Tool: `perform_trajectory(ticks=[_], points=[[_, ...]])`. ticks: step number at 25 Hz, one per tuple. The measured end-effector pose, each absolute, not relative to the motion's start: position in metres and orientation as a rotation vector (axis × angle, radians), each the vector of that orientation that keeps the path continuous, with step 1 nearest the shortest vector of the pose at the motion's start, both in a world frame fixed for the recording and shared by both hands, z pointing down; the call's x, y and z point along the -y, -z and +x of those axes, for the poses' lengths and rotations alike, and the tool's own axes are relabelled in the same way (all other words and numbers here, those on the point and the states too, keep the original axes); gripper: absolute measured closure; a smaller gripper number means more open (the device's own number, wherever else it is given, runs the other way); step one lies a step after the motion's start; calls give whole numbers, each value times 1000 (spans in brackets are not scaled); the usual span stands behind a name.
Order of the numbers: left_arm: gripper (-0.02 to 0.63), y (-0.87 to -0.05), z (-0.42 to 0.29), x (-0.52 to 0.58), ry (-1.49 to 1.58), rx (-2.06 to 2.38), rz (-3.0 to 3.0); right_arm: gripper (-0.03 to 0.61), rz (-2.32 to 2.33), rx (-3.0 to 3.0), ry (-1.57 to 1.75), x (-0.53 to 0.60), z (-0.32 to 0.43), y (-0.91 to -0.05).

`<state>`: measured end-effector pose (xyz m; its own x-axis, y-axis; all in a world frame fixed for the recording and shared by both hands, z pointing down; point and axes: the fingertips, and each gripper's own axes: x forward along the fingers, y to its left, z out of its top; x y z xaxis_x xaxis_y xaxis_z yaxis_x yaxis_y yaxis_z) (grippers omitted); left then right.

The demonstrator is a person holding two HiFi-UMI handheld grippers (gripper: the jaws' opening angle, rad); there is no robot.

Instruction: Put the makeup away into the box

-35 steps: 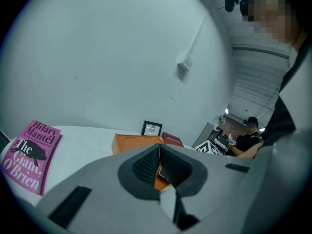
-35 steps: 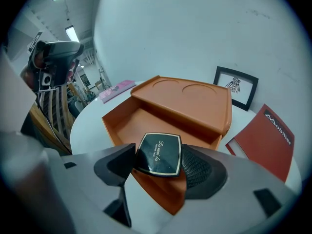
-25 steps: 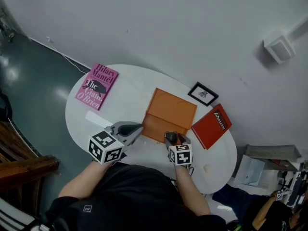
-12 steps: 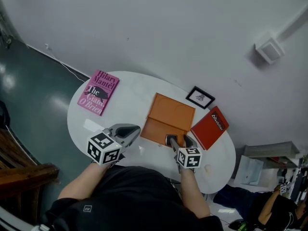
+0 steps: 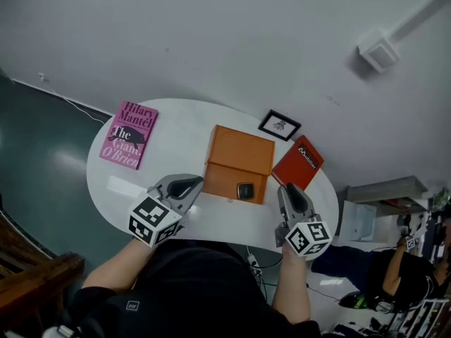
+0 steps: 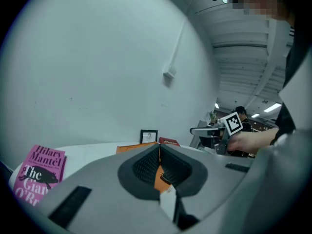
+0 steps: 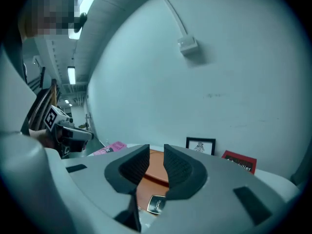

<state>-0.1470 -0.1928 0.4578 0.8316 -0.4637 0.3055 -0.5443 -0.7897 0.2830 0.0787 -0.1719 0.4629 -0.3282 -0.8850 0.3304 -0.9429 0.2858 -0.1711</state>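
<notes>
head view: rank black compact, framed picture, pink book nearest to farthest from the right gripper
From the right gripper, whose jaws have just been closing with nothing between them:
1. Black compact, in the orange box, just left of it.
2. Framed picture, farther back, at the table's rear edge.
3. Pink book, far left.
</notes>
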Motion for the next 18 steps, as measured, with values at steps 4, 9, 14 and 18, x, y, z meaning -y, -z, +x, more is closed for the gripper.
perform_trajectory(ticks=[4, 9, 14, 18], points=[[600, -428, -127, 195, -224, 712, 2790, 520, 1850, 2412, -455, 145, 106, -418], [600, -412, -108, 189, -164, 699, 2821, 534, 1927, 2416, -439, 123, 133, -406], [601, -419, -89, 182, -244, 749, 2806, 540, 1789, 2558, -418, 122, 138, -410], [601, -418, -52, 176, -264, 843, 2793, 543, 1578, 2650, -302, 110, 157, -415]])
